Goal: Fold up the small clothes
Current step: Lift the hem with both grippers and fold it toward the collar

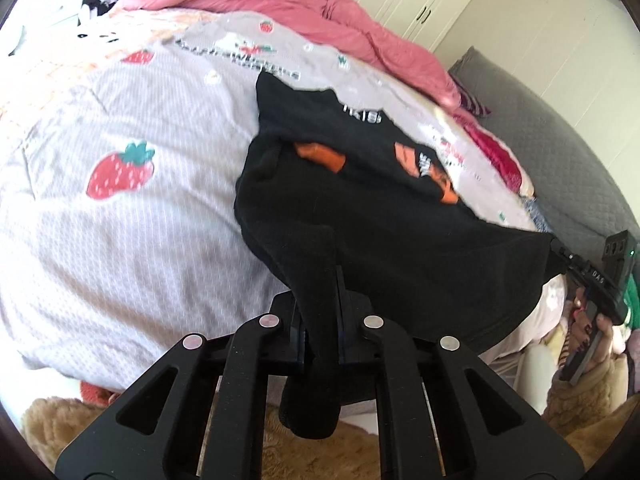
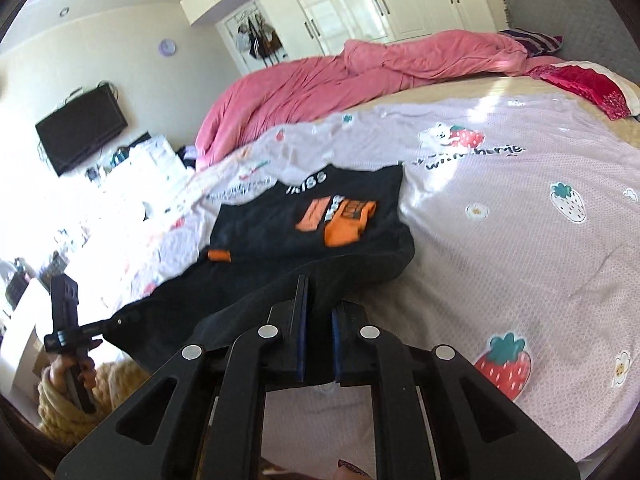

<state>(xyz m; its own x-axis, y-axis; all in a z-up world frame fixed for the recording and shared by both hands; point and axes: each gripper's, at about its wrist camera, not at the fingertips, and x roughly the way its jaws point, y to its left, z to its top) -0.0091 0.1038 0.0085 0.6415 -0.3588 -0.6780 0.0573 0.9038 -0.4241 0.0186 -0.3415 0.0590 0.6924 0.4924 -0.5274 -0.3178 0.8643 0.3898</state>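
Now both tools grip the near hem of a black T-shirt [image 1: 360,184] with orange print, one corner each. Left tool [image 1: 320,292]: narrow, pads pinched on a bunched wad of black cloth that hangs through and below the fingers. Right tool [image 2: 318,300]: also closed down on a hem fold, cloth draped over its left finger; seen from the left camera it sits far to the right [image 1: 560,250], hem stretched between the two.

Shirt's far half, collar end, lies flat on the strawberry-print sheet [image 1: 120,240] ahead of both tools; near half is lifted.

Judgement: a bottom-to-top fold is under way. To do it well, keep the hem taut and level between the tools, carry both forward at the same pace, lay the hem square on the collar line. Left grip is bulky; it risks a lumpy corner. Pink duvet [image 2: 320,80] lies well beyond, no obstacle.
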